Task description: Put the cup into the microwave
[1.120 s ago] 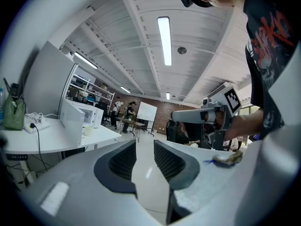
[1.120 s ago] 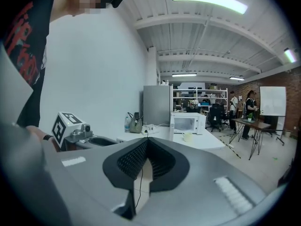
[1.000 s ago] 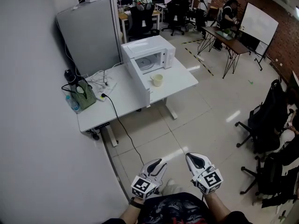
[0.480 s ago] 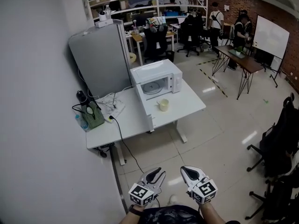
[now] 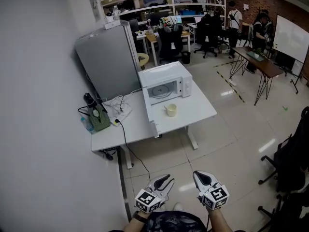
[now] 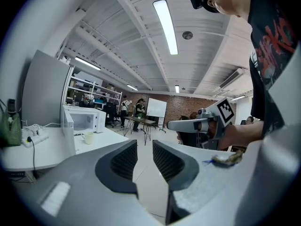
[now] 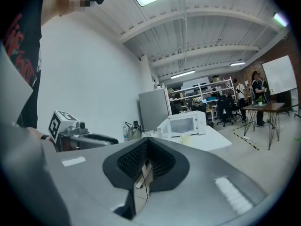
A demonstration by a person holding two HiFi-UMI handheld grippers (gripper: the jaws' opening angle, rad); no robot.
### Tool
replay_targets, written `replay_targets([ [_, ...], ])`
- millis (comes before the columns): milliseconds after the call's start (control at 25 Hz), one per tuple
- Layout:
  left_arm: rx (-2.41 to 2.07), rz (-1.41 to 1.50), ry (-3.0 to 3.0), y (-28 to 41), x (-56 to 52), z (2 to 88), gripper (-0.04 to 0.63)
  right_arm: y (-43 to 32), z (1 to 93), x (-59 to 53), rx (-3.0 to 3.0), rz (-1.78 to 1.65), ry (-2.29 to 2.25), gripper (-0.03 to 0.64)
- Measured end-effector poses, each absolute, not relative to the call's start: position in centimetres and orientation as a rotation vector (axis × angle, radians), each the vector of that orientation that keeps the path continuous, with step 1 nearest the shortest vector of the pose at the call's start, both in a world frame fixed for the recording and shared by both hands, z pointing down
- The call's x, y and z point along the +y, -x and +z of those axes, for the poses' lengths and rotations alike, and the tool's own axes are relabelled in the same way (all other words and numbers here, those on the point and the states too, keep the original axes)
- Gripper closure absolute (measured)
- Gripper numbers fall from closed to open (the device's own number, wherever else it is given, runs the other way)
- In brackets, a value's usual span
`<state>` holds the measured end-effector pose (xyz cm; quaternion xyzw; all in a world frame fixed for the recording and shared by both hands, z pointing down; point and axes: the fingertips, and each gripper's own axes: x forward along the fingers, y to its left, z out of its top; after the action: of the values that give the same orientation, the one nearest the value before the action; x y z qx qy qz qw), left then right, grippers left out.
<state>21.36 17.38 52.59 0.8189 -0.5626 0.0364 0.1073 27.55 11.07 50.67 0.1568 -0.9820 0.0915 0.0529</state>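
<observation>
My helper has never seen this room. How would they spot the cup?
Find the white desk against the left wall, beside the tall grey cabinet. A white microwave stands on it with its door open; the cup sits on the desk just before that opening. It alone is small and pale yellow, far from the cables and green bag.

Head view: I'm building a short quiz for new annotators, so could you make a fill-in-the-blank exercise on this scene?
1. The cup stands on the ___ table, in front of the microwave.
2. The microwave's door is ___.
3. The right gripper holds nothing, and its jaws are ___.

Missing words: white; open; shut.
</observation>
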Motion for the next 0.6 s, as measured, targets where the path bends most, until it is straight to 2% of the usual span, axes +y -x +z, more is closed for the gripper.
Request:
replay_targets([
  [280,-1.733,0.125,-2.387,-19.3,15.5,51.8,0.489,-26.3,50.6,8.4,-3.0,0.279,-0.533,0.617],
  [600,-1.696,0.071,-2.403,-14.8,11.5,52.5,0.494,-20.9,50.1,6.1,-2.973,0.235,-0.53,0.617],
])
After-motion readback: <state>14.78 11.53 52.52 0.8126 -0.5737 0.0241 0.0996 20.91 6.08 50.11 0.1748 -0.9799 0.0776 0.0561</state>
